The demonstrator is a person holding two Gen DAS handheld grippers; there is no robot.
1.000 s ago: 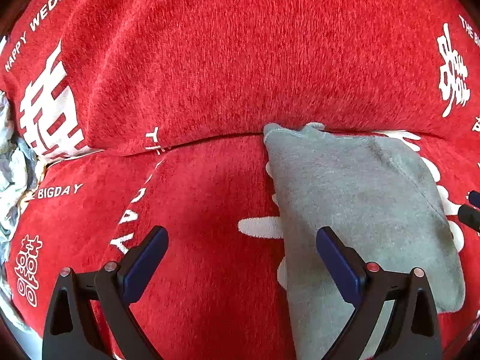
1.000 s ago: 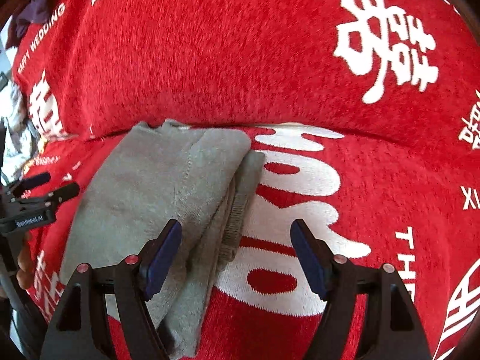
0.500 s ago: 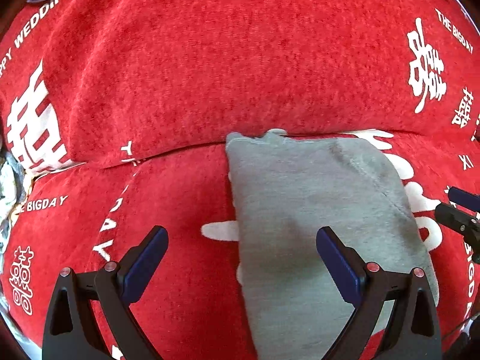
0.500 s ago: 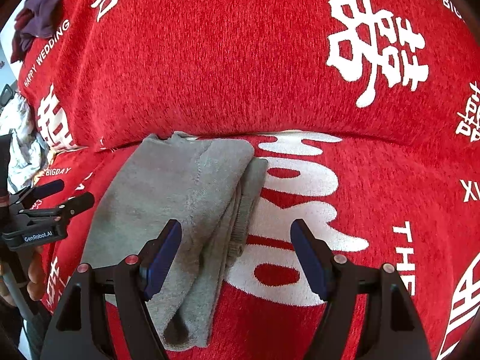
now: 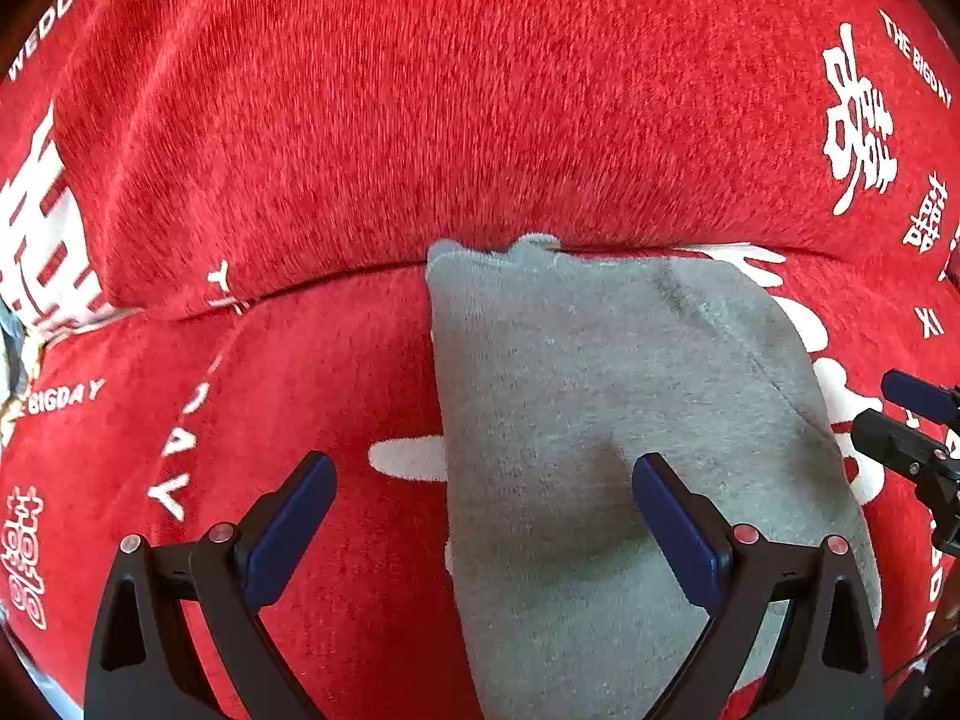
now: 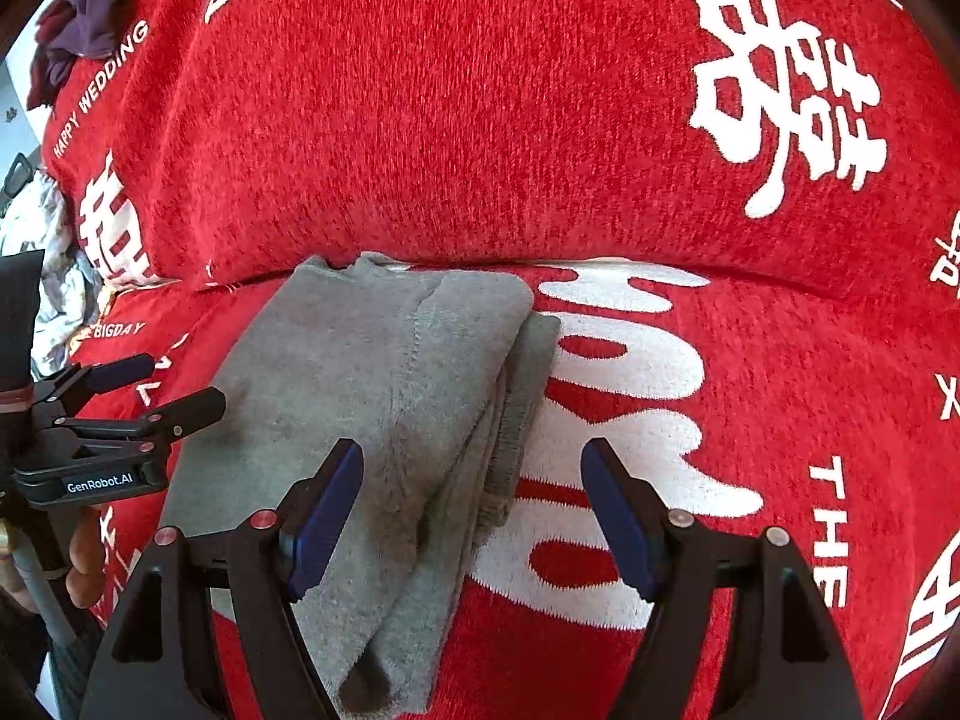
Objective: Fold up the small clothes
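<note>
1. On a red sofa cover (image 5: 336, 138) printed with white lettering, a folded grey garment (image 5: 600, 420) lies flat on the seat, its far edge touching the crease below the backrest.
2. Compared with a second ago, the garment sits further toward the centre of the left wrist view; the left gripper (image 5: 480, 510) now has its right finger over the cloth and its left finger over bare red fabric.
3. Left gripper fingers (image 5: 288, 528) stand wide apart, holding nothing.
4. Right gripper (image 6: 474, 510) is likewise spread open and empty, straddling the garment's folded right edge, much as it did a second ago.
5. Seen from the right wrist view, the garment (image 6: 384, 396) shows stacked layers and a ribbed hem along its right side; its near end runs behind the left finger of that gripper.
6. Garment's near edge is cut off by the bottom of the left wrist view.
7. At the far upper left of the right wrist view, a dark bundle of cloth (image 6: 78, 30) is too small to identify.
</note>
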